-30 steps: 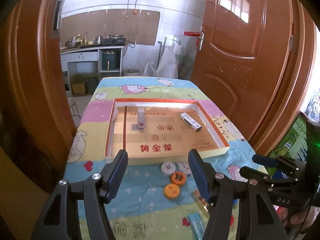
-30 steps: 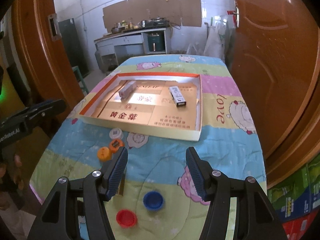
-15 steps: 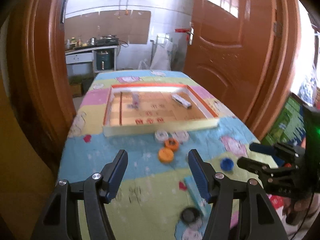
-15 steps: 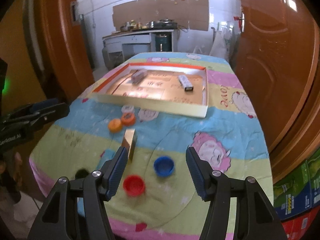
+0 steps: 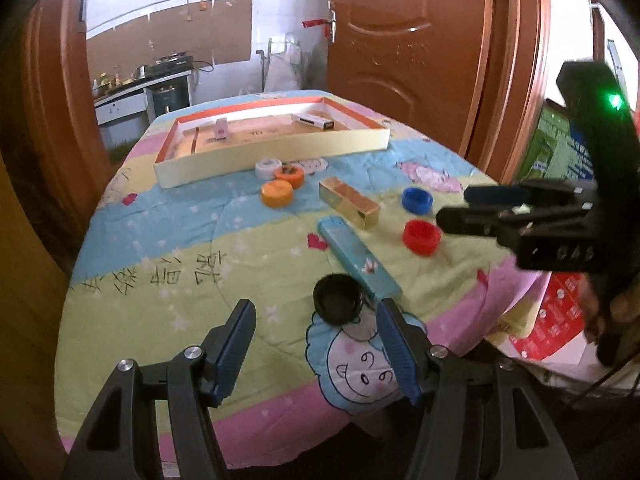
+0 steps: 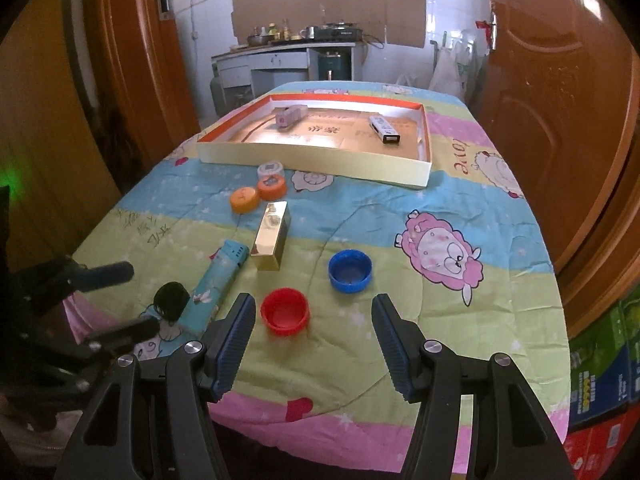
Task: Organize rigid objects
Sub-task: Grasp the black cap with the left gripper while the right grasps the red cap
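lying between right fingers (image 6: 236,336): red cap (image 6: 285,311)

print on the small boxes (image 6: 291,114) in the tray (image 6: 312,162) is too small to read.

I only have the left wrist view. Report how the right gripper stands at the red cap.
Observer: In the right wrist view, the right gripper is open and empty. The red cap lies on the cloth ahead of its tips, nearer the finger on the picture's left.
Operator: Give me the cap's orientation.
Observer: Open side up, like the blue cap beyond it.
Operator: Check the tray for room.
Observer: The tray shows bare floor between the pink box and the white-and-black box.
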The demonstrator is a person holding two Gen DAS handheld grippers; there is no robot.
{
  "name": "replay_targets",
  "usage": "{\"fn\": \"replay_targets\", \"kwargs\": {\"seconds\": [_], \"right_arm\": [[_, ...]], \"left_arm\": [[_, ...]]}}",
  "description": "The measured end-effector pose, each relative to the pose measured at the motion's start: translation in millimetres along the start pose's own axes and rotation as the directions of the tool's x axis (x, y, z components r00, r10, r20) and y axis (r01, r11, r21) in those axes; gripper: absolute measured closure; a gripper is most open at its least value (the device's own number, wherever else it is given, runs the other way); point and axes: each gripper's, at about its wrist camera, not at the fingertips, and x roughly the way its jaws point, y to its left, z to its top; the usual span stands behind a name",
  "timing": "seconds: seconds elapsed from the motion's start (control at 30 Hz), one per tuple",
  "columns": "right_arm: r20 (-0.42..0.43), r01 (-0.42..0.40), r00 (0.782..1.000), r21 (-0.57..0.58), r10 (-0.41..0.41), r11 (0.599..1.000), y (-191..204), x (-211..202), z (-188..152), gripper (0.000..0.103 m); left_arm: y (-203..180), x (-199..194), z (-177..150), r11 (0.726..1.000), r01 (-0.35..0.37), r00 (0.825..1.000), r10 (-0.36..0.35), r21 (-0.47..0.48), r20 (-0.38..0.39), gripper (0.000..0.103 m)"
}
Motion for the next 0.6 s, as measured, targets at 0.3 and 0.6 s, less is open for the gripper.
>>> {"fn": "replay_targets", "kwargs": {"seconds": [0.3, 0.6], "right_arm": [[0.004, 0.004, 1.0, -0.003, -0.004, 1.0, 0.9, -1.6, -0.5, 0.041], [-0.027, -0.026, 0.999, 0.001, 0.026, 1.0, 2.3, 7.7, -6.4, 0.041]], "left_arm": [[7.8, 16.3, 1.6, 0.999, -0.035, 0.999, 0.035, -0.019, -0.011, 0.041], [14.9, 28.4, 12.3, 0.999, -0.027, 1.0, 0.027, -0.037, -0.003, 0.042]]}}
